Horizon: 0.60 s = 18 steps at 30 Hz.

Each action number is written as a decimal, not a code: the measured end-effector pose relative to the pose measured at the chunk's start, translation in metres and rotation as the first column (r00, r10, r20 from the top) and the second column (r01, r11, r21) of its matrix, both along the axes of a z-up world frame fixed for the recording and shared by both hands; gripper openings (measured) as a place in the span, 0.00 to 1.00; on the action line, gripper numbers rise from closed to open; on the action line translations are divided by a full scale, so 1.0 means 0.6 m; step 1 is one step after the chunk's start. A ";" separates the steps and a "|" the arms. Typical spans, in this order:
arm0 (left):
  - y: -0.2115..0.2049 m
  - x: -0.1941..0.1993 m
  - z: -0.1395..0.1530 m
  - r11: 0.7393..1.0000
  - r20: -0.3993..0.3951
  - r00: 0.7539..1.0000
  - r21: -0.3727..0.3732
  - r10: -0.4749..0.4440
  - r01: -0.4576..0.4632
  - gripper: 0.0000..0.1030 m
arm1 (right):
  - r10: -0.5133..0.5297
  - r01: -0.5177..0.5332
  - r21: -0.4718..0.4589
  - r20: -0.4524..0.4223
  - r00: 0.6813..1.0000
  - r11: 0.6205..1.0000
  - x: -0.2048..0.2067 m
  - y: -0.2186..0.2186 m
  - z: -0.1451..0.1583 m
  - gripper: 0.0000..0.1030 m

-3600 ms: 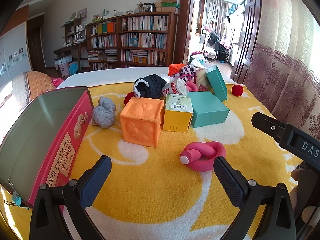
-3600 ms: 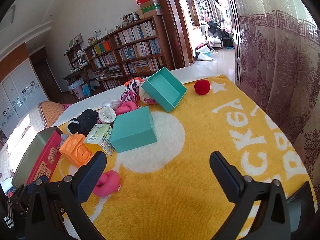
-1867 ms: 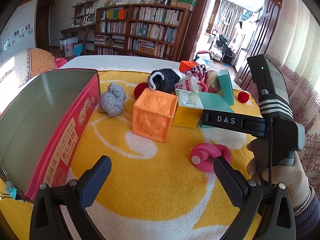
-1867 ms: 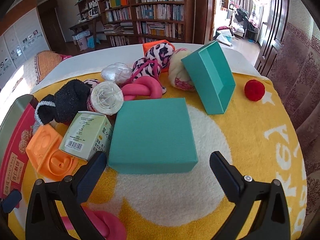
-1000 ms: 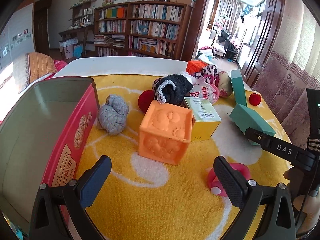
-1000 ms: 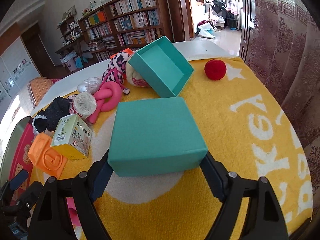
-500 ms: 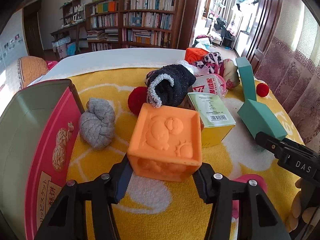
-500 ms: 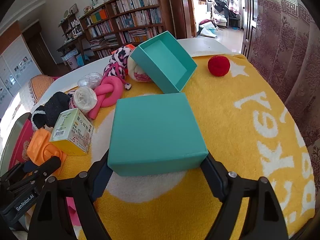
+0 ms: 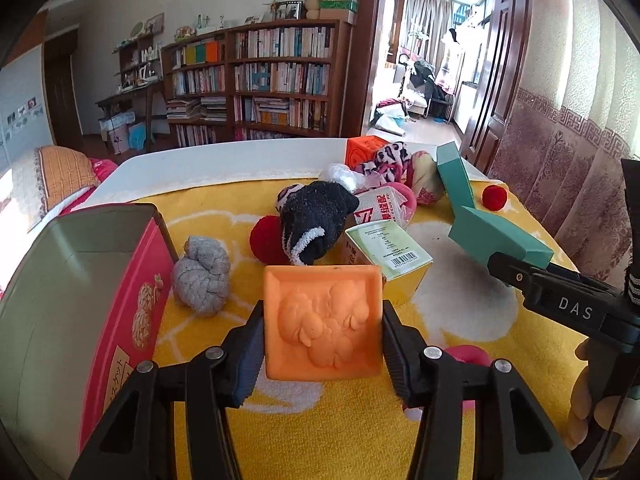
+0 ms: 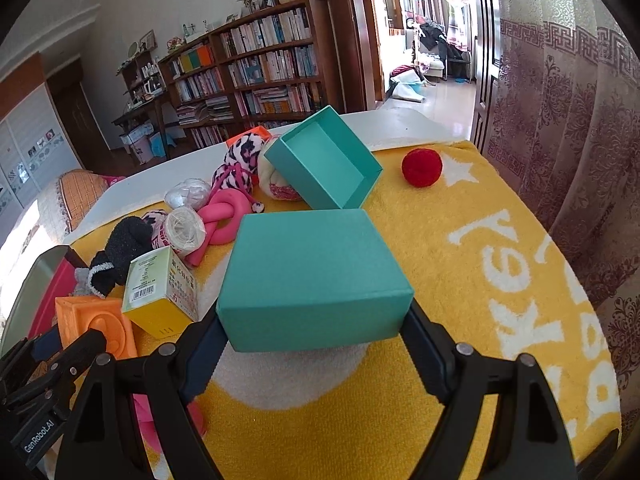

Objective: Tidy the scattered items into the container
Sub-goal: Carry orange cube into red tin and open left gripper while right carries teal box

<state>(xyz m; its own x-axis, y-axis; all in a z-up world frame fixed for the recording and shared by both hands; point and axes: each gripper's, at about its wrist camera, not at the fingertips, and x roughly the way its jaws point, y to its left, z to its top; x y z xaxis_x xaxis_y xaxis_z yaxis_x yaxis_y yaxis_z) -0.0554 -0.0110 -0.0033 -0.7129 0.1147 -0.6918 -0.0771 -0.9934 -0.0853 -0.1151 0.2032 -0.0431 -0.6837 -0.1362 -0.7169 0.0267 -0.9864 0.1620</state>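
Orange embossed rubbery cube [image 9: 322, 322] sits pinched between the left gripper [image 9: 323, 350] pads, whose jaws have just been closing, just right of the red-sided metal tin [image 9: 60, 300]. Further right of the tin, the right gripper [image 10: 316, 350] clamps a smooth teal cardboard box [image 10: 312, 276] over the fuzzy yellow towel [image 10: 500, 280].

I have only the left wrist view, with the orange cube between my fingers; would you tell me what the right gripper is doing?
Observer: The right gripper has its fingers pressed against both sides of the closed teal box.
Operator: Thank you. Is anything inside the open teal box behind it?
Observer: No, the open teal box is empty; it sits tilted, seemingly propped on the cream ball.
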 end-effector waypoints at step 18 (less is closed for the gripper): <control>-0.020 0.038 0.051 0.997 -0.135 0.988 -0.017 0.070 -0.073 0.53 | -0.030 0.025 -0.082 -0.051 0.998 0.996 0.005 0.024 0.018 0.82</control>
<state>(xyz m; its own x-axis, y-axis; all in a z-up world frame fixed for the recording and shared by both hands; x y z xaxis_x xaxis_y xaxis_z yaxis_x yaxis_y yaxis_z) -0.0326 -0.0228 0.0276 -0.8055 0.0464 -0.5908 -0.0154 -0.9982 -0.0574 -0.1121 0.2176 -0.0322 -0.7241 -0.1732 -0.6676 0.0101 -0.9705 0.2408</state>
